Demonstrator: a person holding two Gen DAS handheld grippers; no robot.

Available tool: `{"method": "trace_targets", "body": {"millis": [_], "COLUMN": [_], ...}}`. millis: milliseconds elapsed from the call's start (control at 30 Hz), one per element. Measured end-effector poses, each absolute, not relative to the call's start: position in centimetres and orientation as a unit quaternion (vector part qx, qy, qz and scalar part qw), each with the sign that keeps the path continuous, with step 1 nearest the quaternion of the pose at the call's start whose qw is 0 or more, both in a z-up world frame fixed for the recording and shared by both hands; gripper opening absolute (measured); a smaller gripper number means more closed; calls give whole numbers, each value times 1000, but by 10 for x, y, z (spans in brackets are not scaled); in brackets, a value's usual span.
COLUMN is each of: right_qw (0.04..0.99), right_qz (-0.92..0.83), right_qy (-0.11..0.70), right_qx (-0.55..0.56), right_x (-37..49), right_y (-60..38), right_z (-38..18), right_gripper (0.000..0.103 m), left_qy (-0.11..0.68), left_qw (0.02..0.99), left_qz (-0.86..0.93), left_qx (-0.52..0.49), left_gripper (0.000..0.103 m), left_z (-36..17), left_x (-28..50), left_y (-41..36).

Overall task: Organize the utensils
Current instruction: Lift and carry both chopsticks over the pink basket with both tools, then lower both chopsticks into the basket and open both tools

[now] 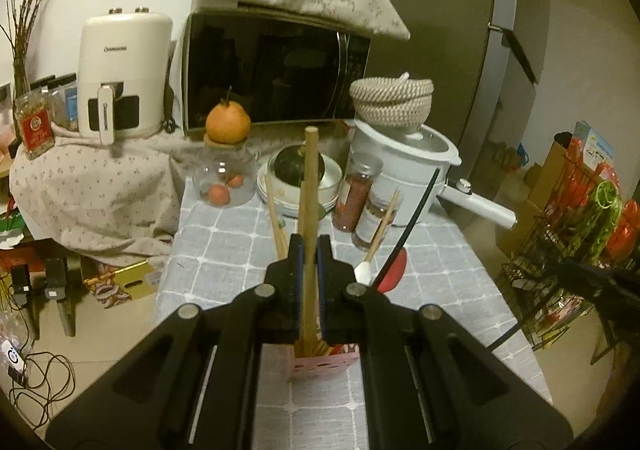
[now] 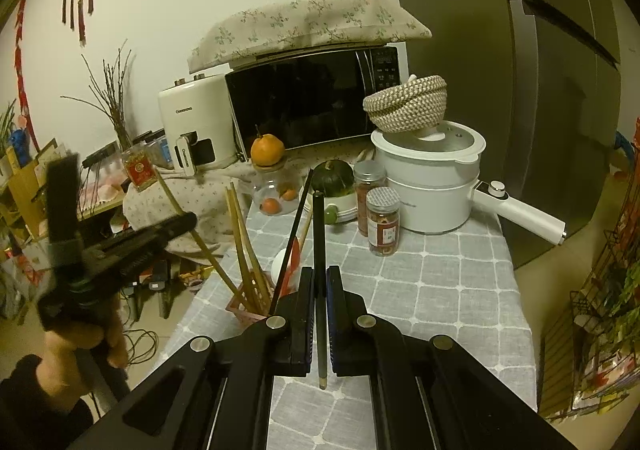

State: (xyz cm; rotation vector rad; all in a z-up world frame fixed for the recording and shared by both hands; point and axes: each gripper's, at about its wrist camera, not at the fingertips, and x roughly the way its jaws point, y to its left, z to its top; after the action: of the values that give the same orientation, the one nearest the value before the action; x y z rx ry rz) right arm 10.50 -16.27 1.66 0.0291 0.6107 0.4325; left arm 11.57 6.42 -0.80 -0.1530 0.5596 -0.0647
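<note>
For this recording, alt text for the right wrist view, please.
The right gripper is shut on a black chopstick above the grey checked tablecloth. To its left, a pink utensil holder holds wooden chopsticks.

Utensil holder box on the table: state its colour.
Pink utensil holder box, clearest in the left wrist view.

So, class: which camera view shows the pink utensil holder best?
The right wrist view: the pink utensil holder shows its open top and the chopsticks standing inside. The left wrist view shows only its lower front; the left gripper hides the rest.
</note>
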Motion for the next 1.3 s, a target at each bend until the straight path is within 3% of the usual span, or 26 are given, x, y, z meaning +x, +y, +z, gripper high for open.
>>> {"method": "trace_targets", "body": {"millis": [367, 400, 467, 633, 733, 867, 1300], "right_qw": [933, 933, 933, 933, 934, 935, 931], "right_qz": [224, 226, 230, 239, 243, 246, 249], "right_qy": [281, 279, 276, 265, 258, 250, 258], "right_qx": [17, 18, 20, 29, 31, 40, 61], "right_x": [105, 105, 107, 111, 115, 123, 153], "right_y": [-153, -150, -147, -137, -129, -118, -84], "right_z": [32, 34, 37, 50, 59, 67, 48], "right_gripper": [5, 5, 5, 5, 5, 5, 5], "left_qy": [300, 299, 296, 289, 297, 318, 399], "left_qw": [948, 948, 949, 949, 949, 946, 917], "left_qz": [-38, -41, -43, -50, -46, -27, -1], "left_qx": [-99, -99, -100, -111, -101, -63, -12], "left_gripper": [8, 10, 25, 35, 51, 61, 67], "left_z": [-26, -25, -22, -10, -4, -5, -37], "left_x": [136, 136, 135, 124, 111, 97, 91], "left_y": [69, 69, 69, 72, 73, 74, 91]}}
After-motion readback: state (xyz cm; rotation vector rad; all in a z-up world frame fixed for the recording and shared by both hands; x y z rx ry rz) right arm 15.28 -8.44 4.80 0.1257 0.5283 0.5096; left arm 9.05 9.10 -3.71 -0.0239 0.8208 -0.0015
